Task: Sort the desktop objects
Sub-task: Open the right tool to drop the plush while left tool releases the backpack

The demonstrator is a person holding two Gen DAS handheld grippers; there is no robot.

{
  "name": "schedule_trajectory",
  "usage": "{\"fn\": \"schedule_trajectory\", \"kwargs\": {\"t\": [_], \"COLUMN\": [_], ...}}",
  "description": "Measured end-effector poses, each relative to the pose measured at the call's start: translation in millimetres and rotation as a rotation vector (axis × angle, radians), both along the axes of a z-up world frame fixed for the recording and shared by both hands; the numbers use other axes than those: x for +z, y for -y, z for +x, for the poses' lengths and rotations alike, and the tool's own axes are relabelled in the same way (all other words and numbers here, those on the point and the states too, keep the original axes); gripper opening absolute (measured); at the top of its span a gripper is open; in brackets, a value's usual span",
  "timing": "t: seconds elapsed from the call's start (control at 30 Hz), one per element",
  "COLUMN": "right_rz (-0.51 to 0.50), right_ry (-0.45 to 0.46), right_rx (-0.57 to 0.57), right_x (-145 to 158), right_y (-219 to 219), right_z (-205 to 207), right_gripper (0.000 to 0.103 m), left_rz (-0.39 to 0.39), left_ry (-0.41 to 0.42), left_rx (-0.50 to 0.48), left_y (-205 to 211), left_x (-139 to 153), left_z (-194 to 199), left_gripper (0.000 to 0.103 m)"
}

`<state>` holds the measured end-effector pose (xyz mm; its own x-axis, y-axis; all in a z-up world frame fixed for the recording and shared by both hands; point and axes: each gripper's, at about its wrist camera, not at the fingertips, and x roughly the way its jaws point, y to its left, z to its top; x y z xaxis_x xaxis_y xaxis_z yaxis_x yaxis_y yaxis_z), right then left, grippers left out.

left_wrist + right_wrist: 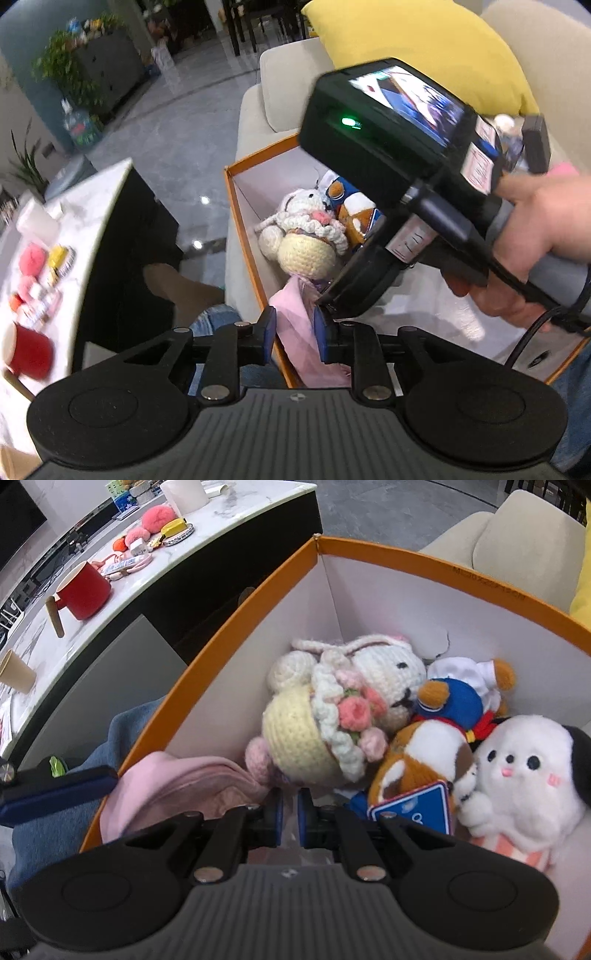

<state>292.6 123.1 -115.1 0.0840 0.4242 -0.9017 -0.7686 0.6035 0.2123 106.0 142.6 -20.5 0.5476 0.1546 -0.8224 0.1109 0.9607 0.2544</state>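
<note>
The orange-rimmed box (424, 559) sits just off the edge of the marble surface (229, 528), low beside it with a sofa (258, 110) behind, which looks chosen so that things lifted from the surface need only a short carry and a drop. It is the sorting target, and the soft things are gathered in it: a crocheted rabbit (373, 675) with a cream hat lies against the far corner, a brown and white plush (417, 760) and a blue-capped plush (454, 698) are wedged next to it, and a white dog plush (524, 775) leans on the right wall. They rest on one another, not in rows, so this seems a bin for one kind of thing, not a tidy layout.

A pink cloth (177, 786) is draped over the near wall of the box, half in and half out. In the left view the left tool (294, 338) has its blue pads on either side of this cloth, part-way open, and I judge it to be letting the cloth go or barely holding it; a firm grip cannot be confirmed. The right tool (290, 818) hangs inside the box just above the cloth, its pads almost together with a thin gap and nothing between them, likely there to tuck the cloth down.

On the surface remain a red mug (83, 590), pink pompoms (159, 517), a paper cup (14, 672) and small trinkets, not yet sorted.
</note>
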Motion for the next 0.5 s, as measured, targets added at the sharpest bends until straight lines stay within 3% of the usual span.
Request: {"fn": "schedule_trajectory", "kwargs": {"t": [0.2, 0.33, 0.5], "right_rz": [0.039, 0.068, 0.057], "right_ry": [0.013, -0.053, -0.031], "right_rx": [-0.028, -0.083, -0.060], "right_x": [5.0, 3.9, 6.3], "right_y": [6.5, 11.2, 15.7], "right_z": [4.9, 16.8, 5.3], "right_gripper": [0.007, 0.006, 0.009], "left_rz": [0.036, 0.044, 0.069], "left_ry": [0.066, 0.074, 0.067], "left_rx": [-0.039, -0.043, -0.066], "left_y": [6.1, 5.9, 6.1], "left_x": [-2.3, -3.0, -4.3], "left_z": [1.0, 5.5, -3.8], "left_gripper": [0.021, 0.020, 0.022]}}
